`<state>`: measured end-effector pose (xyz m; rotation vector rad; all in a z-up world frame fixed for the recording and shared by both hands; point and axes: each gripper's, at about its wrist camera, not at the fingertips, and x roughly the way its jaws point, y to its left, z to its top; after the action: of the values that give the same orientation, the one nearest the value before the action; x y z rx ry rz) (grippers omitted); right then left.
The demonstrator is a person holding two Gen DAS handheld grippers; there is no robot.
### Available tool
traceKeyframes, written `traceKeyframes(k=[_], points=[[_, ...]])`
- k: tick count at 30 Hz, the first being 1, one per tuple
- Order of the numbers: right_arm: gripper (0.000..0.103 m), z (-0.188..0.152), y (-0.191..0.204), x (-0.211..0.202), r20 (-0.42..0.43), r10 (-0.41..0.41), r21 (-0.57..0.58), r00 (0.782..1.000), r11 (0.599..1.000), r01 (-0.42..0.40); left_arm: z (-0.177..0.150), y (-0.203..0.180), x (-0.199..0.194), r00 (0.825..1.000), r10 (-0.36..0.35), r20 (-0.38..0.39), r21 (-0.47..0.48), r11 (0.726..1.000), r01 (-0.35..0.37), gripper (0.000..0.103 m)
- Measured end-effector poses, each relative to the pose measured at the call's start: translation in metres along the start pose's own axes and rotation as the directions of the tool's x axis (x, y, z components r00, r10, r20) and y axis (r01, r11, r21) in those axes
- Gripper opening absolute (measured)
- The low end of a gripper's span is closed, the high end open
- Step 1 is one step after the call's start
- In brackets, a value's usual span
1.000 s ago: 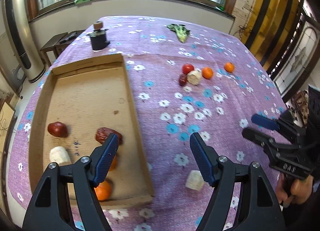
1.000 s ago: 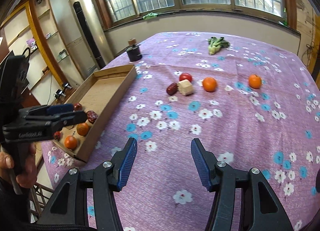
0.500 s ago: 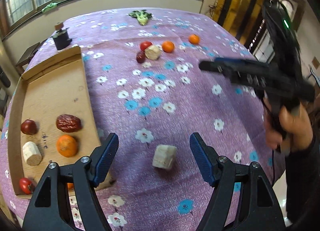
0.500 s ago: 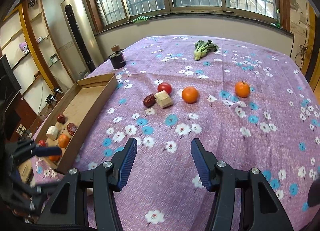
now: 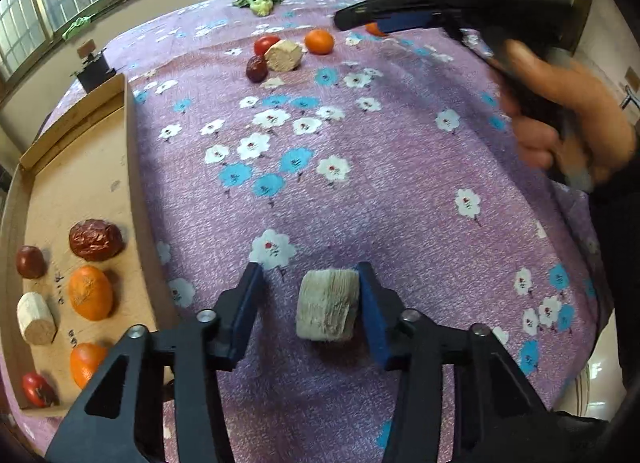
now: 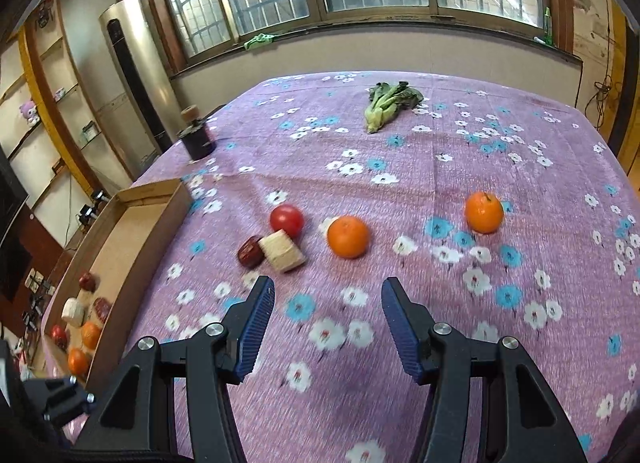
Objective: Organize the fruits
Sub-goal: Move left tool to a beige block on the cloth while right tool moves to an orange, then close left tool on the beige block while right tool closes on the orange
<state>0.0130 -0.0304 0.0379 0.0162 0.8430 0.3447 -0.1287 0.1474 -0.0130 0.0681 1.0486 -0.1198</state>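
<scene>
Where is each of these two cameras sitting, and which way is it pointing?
Left wrist view: on the left gripper, looking down at a pale chunk between its closing jaws; one pad touches it, with a gap at the other. The cardboard tray lies alongside, and a hand carries the right gripper.
Right wrist view: on the right gripper, jaws apart and empty, facing across the flowered tablecloth toward the windows.
Shared: the tray, tablecloth, tomato and oranges.

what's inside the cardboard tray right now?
In the cardboard tray: two oranges, two dates, a pale chunk, a small red fruit. The gripper frame hides its near corner.
</scene>
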Motion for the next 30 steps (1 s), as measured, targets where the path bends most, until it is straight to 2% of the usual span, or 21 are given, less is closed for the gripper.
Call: traceKeyframes(k=[3,5,9,10,13,18,30], points=[[0.055,0.012,-0.007,0.022,-0.017,-0.005,0.021,1.000,1.000,0.006,-0.002,0.000,0.001,1.000,0.008,0.016,0.007,1.000,-0.008,0.039],[0.052,0.018,-0.008,0.037,-0.032,-0.007,0.025,0.999,1.000,0.008,-0.001,0.002,0.000,1.000,0.017,0.022,0.008,1.000,-0.017,0.025],[0.042,0.024,-0.010,0.066,-0.070,-0.030,0.026,0.997,0.999,0.031,0.002,0.002,0.000,1.000,-0.007,0.010,0.007,1.000,0.007,0.025],[0.036,0.023,-0.010,0.071,-0.079,-0.027,0.029,0.997,0.999,0.029,0.004,0.003,0.001,1.000,-0.008,0.010,0.008,1.000,0.008,0.025],[0.034,0.023,-0.008,0.075,-0.071,-0.042,0.015,0.997,0.999,0.043,0.007,0.003,0.000,1.000,-0.017,0.017,0.000,1.000,0.017,0.025],[0.033,0.018,0.001,0.051,-0.038,-0.035,-0.006,0.999,0.999,0.035,0.015,0.007,-0.013,0.998,-0.025,0.057,-0.020,0.999,0.026,0.025],[0.033,-0.013,0.049,-0.021,0.019,0.122,-0.043,0.992,0.992,-0.121,0.018,0.035,-0.040,0.993,-0.006,0.114,-0.098,0.995,0.017,0.025]])
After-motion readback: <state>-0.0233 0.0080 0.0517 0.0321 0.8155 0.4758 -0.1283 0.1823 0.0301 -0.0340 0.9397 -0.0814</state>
